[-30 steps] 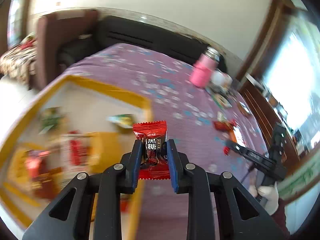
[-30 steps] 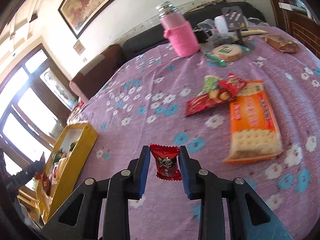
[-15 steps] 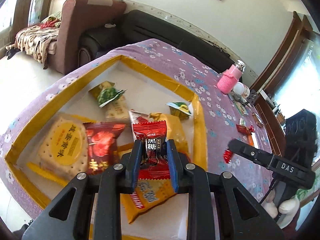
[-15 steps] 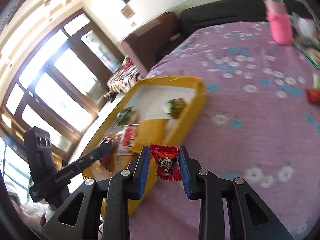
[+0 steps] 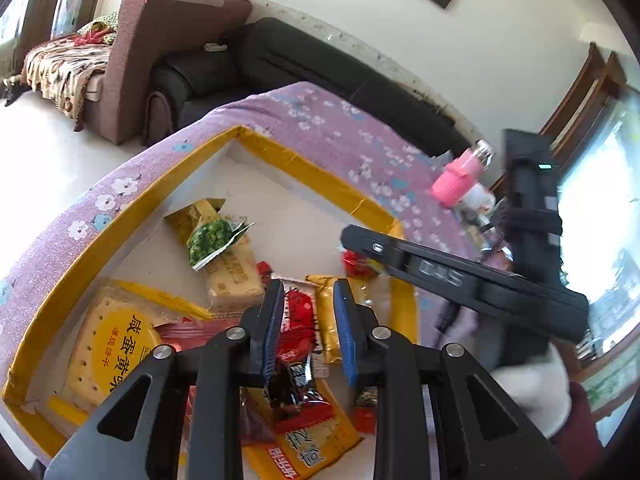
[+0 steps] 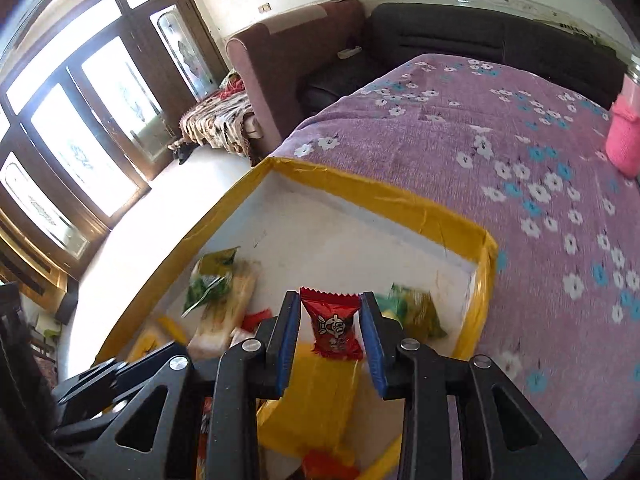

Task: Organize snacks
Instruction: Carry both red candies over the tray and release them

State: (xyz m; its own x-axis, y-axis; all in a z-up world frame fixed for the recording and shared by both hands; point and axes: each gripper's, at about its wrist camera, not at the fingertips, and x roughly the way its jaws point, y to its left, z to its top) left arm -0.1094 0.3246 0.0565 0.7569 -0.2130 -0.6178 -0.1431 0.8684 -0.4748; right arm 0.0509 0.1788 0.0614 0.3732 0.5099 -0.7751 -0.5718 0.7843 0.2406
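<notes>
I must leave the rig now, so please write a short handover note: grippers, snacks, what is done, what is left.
Left gripper: over the box. A dark candy sits low between its fingers; I cannot tell if it is gripped or loose.
Right gripper: shut on a red candy, above the box.
Done: several snacks lie in the box.
Left: drop both candies in, then check the table for more; little of it shows.

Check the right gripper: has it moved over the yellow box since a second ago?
Yes. The right gripper, shut on its red candy, swung from open tablecloth to above the yellow box.
</notes>
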